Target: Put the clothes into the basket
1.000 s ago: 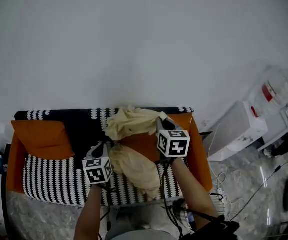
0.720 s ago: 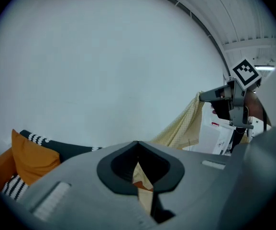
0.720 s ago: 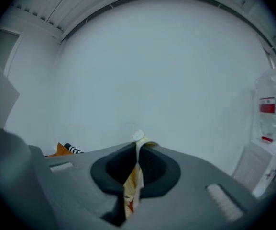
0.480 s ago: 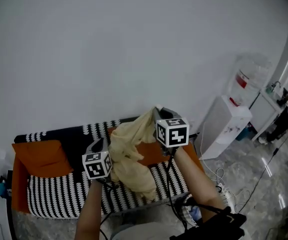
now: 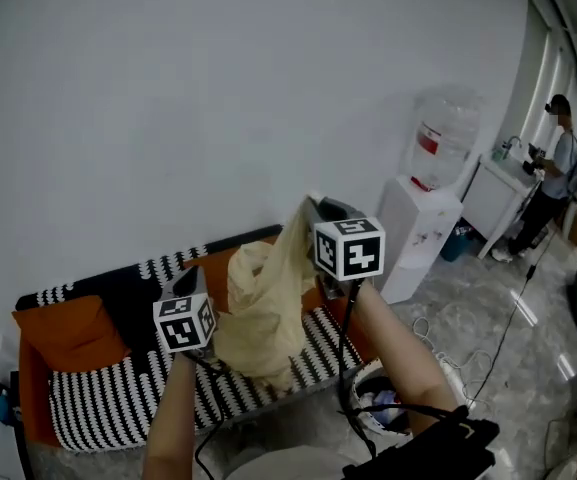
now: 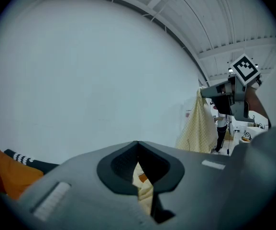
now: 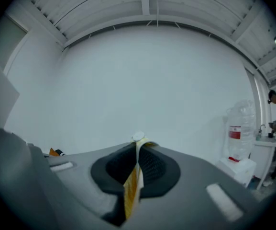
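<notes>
A pale yellow garment (image 5: 263, 308) hangs in the air above the sofa, held up between both grippers. My right gripper (image 5: 313, 208) is the higher one and is shut on the garment's top edge; in the right gripper view the yellow cloth (image 7: 132, 183) and a white button (image 7: 138, 137) sit pinched in the jaws. My left gripper (image 5: 196, 280) is lower and to the left, shut on a fold of the same cloth (image 6: 143, 186). From the left gripper view the garment (image 6: 197, 131) drapes down from the right gripper (image 6: 209, 94). A white basket (image 5: 366, 380) stands on the floor below my right arm.
The sofa (image 5: 118, 398) has a black-and-white patterned cover and an orange cushion (image 5: 63, 328). A water dispenser (image 5: 423, 218) stands to its right. A person (image 5: 553, 168) stands at a counter at the far right. Cables (image 5: 438, 333) lie on the floor.
Both grippers have risen with the garment, lifting it off the sofa. The right gripper climbed higher than the left. The head view has swung to the right.
</notes>
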The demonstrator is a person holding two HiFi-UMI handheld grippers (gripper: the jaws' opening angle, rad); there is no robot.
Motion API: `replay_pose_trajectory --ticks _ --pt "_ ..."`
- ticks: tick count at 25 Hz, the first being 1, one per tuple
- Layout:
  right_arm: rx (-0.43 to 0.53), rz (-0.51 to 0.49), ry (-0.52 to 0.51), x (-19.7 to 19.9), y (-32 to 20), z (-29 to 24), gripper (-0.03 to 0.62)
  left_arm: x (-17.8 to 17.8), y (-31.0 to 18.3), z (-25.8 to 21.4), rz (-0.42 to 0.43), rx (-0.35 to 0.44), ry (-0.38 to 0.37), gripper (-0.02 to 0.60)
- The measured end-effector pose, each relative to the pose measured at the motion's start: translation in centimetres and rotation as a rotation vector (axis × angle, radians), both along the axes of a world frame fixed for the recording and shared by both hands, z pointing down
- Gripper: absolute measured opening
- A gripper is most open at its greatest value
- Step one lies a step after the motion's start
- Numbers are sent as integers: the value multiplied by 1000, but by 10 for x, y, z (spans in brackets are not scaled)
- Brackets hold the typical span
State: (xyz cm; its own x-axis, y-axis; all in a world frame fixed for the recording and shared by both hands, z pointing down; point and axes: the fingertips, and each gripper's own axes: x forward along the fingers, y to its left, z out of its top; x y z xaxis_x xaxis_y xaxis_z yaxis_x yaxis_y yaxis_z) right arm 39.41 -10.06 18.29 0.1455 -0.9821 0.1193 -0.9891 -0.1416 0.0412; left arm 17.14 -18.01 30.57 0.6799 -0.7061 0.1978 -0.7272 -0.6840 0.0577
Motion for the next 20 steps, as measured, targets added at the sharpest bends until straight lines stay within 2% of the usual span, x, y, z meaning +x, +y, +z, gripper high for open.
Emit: replay_pose_trajectory --ticks 5,8,16,20 --pt "56 54 21 20 55 -34 14 21 37 -20 47 24 26 3" --pt "93 108 35 35 87 -58 14 40 54 -33 103 41 33 3" --pt "134 265 87 49 152 -116 14 100 81 -74 313 108 48 3" --pt "109 350 138 49 172 -143 14 126 100 -93 429 141 46 3"
